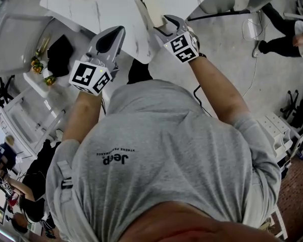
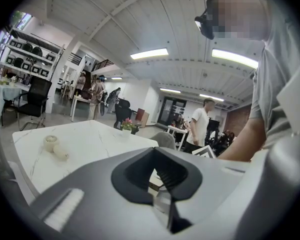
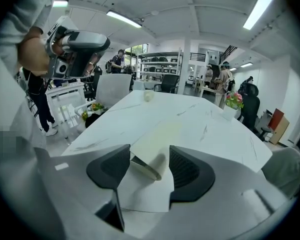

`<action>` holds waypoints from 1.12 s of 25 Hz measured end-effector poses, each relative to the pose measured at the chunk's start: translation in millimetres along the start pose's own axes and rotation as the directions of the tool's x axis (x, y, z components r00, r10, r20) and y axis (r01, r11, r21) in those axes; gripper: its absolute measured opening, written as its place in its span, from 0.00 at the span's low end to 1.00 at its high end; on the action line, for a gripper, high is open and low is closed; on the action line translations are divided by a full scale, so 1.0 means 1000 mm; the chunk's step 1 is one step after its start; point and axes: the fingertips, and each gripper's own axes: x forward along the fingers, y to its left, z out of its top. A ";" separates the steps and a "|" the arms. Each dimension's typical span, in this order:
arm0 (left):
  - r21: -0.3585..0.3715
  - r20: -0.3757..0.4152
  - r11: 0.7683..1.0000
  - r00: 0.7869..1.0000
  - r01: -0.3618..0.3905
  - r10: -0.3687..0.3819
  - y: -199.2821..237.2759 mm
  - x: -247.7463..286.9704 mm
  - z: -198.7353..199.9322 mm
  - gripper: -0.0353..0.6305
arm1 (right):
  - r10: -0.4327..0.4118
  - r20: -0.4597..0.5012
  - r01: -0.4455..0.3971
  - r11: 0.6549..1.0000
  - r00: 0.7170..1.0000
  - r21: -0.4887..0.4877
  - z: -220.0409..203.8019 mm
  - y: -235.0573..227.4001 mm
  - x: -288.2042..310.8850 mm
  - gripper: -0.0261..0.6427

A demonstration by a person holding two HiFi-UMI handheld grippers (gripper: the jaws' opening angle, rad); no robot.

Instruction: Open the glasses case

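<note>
Right tool: jaws apart, with the near end of the cream glasses case between them. The case sits closer to the right-hand pad and no squeeze shows. It lies flat on the white surface, running away ahead of the tool. Left tool: jaws together, empty, held off to the side, clear of the case. Step looks like the grab. Centre the case end between the pads and pinch the lid edge only, not both halves. Probably need the left tool to pin the base, or the case slides or lifts whole.

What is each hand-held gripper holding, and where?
Nothing yet. The right hand-held gripper straddles the glasses case at its near end, pads not pressing; the left hand-held gripper is empty.
</note>
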 end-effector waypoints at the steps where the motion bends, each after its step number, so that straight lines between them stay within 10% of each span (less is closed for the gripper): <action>1: 0.001 0.001 1.000 1.000 0.001 -0.001 0.000 0.000 0.001 0.13 | -0.001 0.003 0.001 1.000 1.000 -0.002 0.002 -0.001 -0.002 0.40; 15: 0.010 0.004 1.000 1.000 0.014 -0.014 -0.005 0.005 0.006 0.13 | -0.126 0.018 0.126 0.992 0.992 0.029 0.002 -0.042 -0.036 0.12; 28: 0.008 -0.006 1.000 1.000 0.008 -0.008 0.002 0.005 0.005 0.13 | -0.173 0.012 0.161 0.941 0.985 0.297 -0.017 -0.076 -0.037 0.08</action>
